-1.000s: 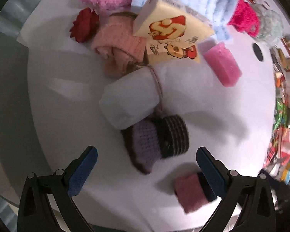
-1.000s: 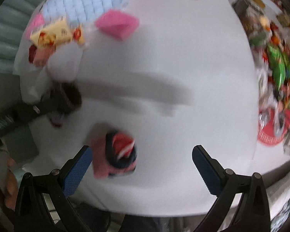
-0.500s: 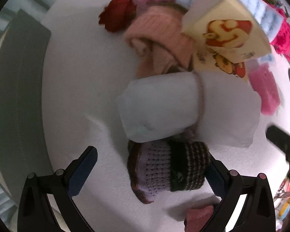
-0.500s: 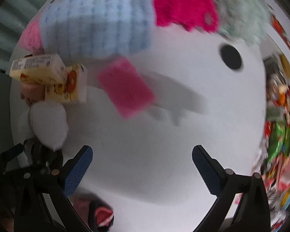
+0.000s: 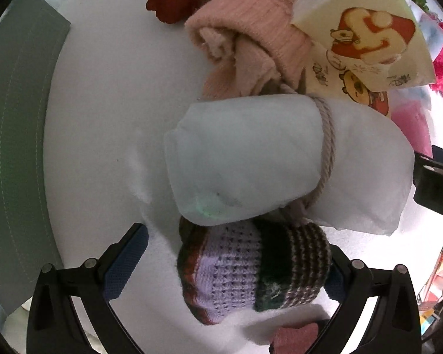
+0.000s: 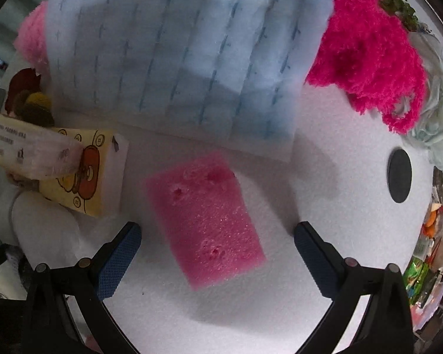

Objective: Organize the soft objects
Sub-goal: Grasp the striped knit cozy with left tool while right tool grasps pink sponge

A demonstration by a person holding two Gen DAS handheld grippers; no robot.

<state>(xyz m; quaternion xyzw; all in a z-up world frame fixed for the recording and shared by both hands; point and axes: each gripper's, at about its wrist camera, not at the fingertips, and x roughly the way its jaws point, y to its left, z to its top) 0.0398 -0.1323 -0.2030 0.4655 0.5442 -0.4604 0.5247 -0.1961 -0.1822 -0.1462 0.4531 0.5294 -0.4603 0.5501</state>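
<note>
While the right hand-held gripper [image 6: 214, 261] stands wide open and empty over the pink sponge [image 6: 205, 221], the sponge lies flat on the white counter [image 6: 325, 206], between the two blue pads and touching neither. Taking the sponge as landmark: the pale blue quilted cloth [image 6: 177, 59] lies just beyond it, the yellow printed pack [image 6: 82, 171] to its left, the magenta fuzzy cloth [image 6: 366, 59] beyond and to its right.

The left hand-held gripper [image 5: 230, 268] is also spread wide and grips nothing; the knitted purple-and-striped piece [image 5: 251, 271] sits between its fingers, seemingly brushing the right one, just below the white roll tied with cord [image 5: 265, 159].

The step in hand looks like picking up the sponge. It lies skewed to the fingers, so turning the wrist to square the pads with its long sides should help, then lowering until they straddle its middle. Foam gives, so close gently, only until it holds.
</note>
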